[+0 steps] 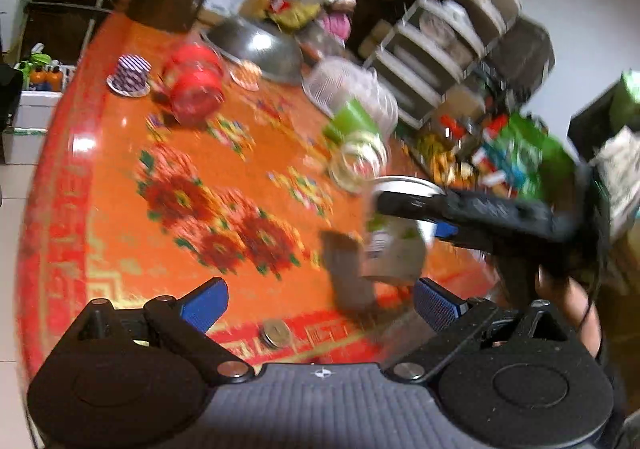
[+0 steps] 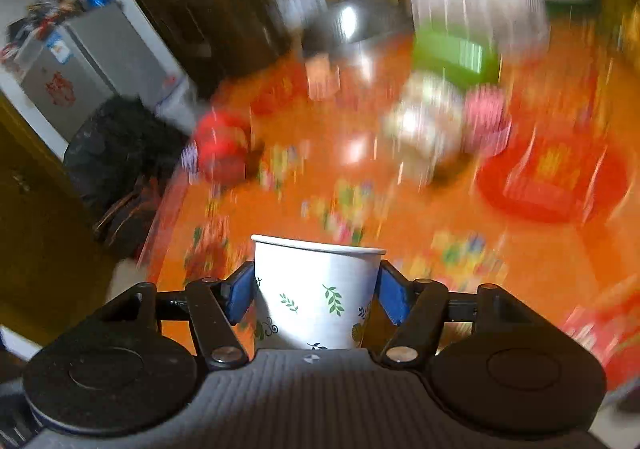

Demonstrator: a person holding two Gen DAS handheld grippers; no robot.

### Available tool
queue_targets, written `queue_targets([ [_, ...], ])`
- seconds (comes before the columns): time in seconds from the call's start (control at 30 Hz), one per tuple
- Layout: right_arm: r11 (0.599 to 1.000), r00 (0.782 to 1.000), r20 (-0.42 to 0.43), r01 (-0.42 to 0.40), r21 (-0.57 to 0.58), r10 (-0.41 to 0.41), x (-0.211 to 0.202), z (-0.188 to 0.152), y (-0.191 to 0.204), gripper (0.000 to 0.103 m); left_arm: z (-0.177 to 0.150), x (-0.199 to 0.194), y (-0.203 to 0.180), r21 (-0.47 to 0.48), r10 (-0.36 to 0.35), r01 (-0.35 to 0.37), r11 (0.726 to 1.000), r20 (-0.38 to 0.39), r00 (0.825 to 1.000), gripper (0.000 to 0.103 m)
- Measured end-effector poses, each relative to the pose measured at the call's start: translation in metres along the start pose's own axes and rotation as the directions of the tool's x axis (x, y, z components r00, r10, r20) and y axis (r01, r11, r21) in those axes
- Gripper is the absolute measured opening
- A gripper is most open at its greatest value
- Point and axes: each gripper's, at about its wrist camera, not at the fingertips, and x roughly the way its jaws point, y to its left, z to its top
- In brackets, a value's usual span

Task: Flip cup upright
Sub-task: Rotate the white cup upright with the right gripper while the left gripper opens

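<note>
My right gripper [image 2: 316,295] is shut on a white paper cup [image 2: 316,297] printed with green leaves. The blue pads press its sides, and its rim points away from the camera. In the left wrist view the same cup [image 1: 394,249] hangs above the orange table [image 1: 224,169], rim up, held by the right gripper [image 1: 416,215] coming in from the right. My left gripper [image 1: 320,307] is open and empty, low over the table's near edge, with the cup ahead of its right finger. Both views are motion-blurred.
On the table stand a red jar [image 1: 194,87], a striped cup on a saucer [image 1: 130,75], a steel bowl [image 1: 256,49], a white mesh basket [image 1: 352,89], a green-lidded jar [image 1: 356,145] and a red tray [image 2: 552,173]. Shelves of dishes [image 1: 440,41] stand behind.
</note>
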Motion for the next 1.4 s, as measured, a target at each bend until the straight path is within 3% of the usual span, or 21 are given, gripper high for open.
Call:
queue_targets([
  [0.1, 0.996, 0.976, 0.217, 0.016, -0.089, 0.003, -0.032, -0.014, 0.015, 0.065, 0.007, -0.009, 0.007, -0.01, -0.007, 0.007, 1.0, 0.06, 0.998, 0.1],
  [0.13, 0.992, 0.957, 0.289, 0.024, -0.122, 0.012, -0.044, -0.019, 0.019, 0.065, 0.008, -0.012, 0.007, -0.004, -0.01, 0.01, 1.0, 0.078, 0.997, 0.1],
  [0.2, 0.971, 0.895, 0.446, 0.106, -0.214, 0.001, -0.064, -0.034, 0.031, 0.065, 0.009, -0.016, 0.006, 0.013, -0.021, 0.02, 1.0, 0.101, 0.995, 0.1],
  [0.27, 0.923, 0.787, 0.617, 0.228, -0.31, 0.012, -0.081, -0.053, 0.042, 0.065, 0.009, -0.018, 0.003, 0.036, -0.043, 0.039, 0.999, 0.117, 0.992, 0.1],
  [0.3, 0.895, 0.714, 0.699, 0.286, -0.343, 0.039, -0.087, -0.066, 0.043, 0.065, 0.009, -0.018, 0.002, 0.041, -0.054, 0.05, 0.998, 0.119, 0.991, 0.1],
  [0.4, 0.861, 0.572, 0.813, 0.355, -0.363, 0.107, -0.084, -0.103, 0.036, 0.065, 0.007, -0.02, 0.005, 0.036, -0.081, 0.077, 0.996, 0.118, 0.99, 0.1],
  [0.43, 0.861, 0.542, 0.831, 0.358, -0.362, 0.124, -0.076, -0.115, 0.032, 0.065, 0.007, -0.02, 0.006, 0.03, -0.086, 0.083, 0.996, 0.12, 0.989, 0.1],
  [0.47, 0.861, 0.538, 0.834, 0.358, -0.361, 0.126, -0.067, -0.123, 0.03, 0.065, 0.006, -0.02, 0.007, 0.028, -0.087, 0.085, 0.996, 0.119, 0.989, 0.1],
  [0.67, 0.916, 0.613, 0.79, 0.3, -0.265, 0.028, -0.012, -0.141, 0.016, 0.065, 0.003, -0.019, 0.01, 0.011, -0.094, 0.094, 0.996, 0.12, 0.988, 0.1],
  [0.87, 0.893, 0.586, 0.809, 0.388, -0.229, -0.047, -0.007, -0.14, 0.014, 0.065, -0.001, -0.018, 0.017, -0.007, -0.101, 0.103, 0.995, 0.123, 0.987, 0.1],
  [1.07, 0.897, 0.614, 0.786, 0.385, -0.216, -0.074, 0.004, -0.148, 0.017, 0.065, -0.005, -0.014, 0.02, -0.018, -0.114, 0.117, 0.993, 0.109, 0.987, 0.1],
  [1.4, 0.898, 0.628, 0.774, 0.381, -0.221, -0.076, 0.012, -0.152, 0.018, 0.066, -0.009, -0.005, 0.025, -0.043, -0.121, 0.125, 0.991, 0.093, 0.988, 0.1],
])
